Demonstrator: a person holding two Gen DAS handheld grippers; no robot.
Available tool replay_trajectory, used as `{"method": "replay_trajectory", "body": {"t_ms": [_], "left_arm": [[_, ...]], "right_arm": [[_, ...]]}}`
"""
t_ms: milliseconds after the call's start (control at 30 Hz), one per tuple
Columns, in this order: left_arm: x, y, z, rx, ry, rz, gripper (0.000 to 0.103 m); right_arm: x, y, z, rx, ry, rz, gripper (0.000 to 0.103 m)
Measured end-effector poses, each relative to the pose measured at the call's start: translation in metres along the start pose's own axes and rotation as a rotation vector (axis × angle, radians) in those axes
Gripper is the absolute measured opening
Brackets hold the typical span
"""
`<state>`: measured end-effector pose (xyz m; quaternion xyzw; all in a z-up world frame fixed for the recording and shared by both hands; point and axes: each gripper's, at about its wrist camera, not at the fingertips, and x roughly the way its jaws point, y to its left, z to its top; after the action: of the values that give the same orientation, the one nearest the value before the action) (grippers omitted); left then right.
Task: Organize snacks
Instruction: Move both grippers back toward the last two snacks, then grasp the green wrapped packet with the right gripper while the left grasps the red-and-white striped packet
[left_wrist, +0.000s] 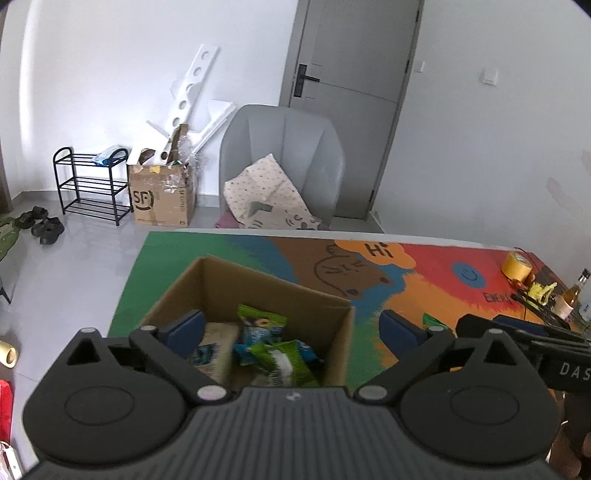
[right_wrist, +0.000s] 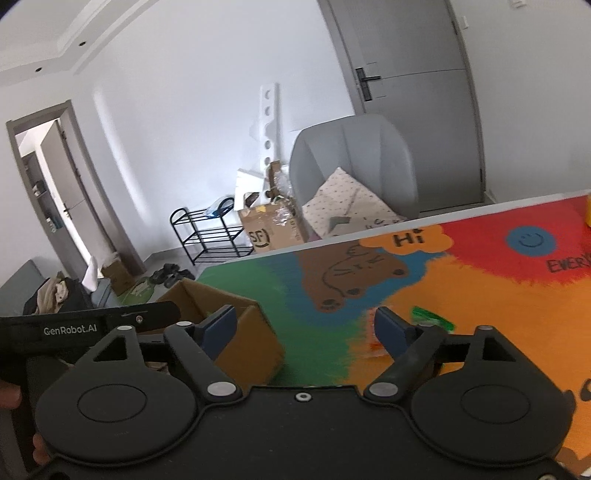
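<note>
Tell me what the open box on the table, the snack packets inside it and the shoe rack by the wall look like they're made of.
The box: corrugated cardboard, plain matte brown walls, folded edges. The snack packets: probably thin plastic or foil film, glossy, crinkled, printed green and blue. The shoe rack: seemingly black-coated metal tubing, thin bent rails; the coating cannot be told from here.

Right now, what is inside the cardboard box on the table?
The cardboard box holds several green and blue snack packets. What lies under them, and the near corner behind the left gripper, is hidden.
</note>
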<state>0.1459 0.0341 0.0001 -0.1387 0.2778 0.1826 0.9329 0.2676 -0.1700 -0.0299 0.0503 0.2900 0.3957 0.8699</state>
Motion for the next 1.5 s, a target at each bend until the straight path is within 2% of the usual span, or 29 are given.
{"method": "replay_trajectory", "body": {"t_ms": [400,833,933,1000,1067,1200,1300,1367,1500], "left_arm": [[0.016,-0.044,-0.003,0.054,0.020,-0.051,0.100],[0.039,-0.077,-0.004,0.105,0.048,-0.054,0.100],[0.046,-0.084,-0.004,0.124,0.045,-0.047,0.100],[0.050,-0.089,-0.003,0.133,0.050,-0.053,0.099],[0.056,-0.093,-0.001,0.138,0.061,-0.064,0.098],[0.069,-0.103,0.000,0.154,0.075,-0.074,0.097],[0.081,-0.110,0.000,0.171,0.101,-0.087,0.089],[0.091,-0.114,0.001,0.184,0.124,-0.090,0.080],[0.112,-0.117,0.002,0.180,0.167,-0.090,0.072]], "right_arm": [[-0.016,-0.047,-0.009,0.074,-0.011,-0.062,0.103],[-0.013,-0.086,-0.015,0.134,-0.005,-0.083,0.103],[-0.009,-0.092,-0.017,0.140,0.003,-0.086,0.097],[-0.005,-0.096,-0.017,0.144,0.016,-0.081,0.084],[0.000,-0.099,-0.017,0.152,0.032,-0.071,0.079],[0.012,-0.103,-0.019,0.165,0.048,-0.064,0.075],[0.023,-0.108,-0.020,0.185,0.067,-0.054,0.064],[0.030,-0.112,-0.020,0.203,0.076,-0.046,0.060],[0.043,-0.116,-0.021,0.227,0.088,-0.034,0.053]]}}
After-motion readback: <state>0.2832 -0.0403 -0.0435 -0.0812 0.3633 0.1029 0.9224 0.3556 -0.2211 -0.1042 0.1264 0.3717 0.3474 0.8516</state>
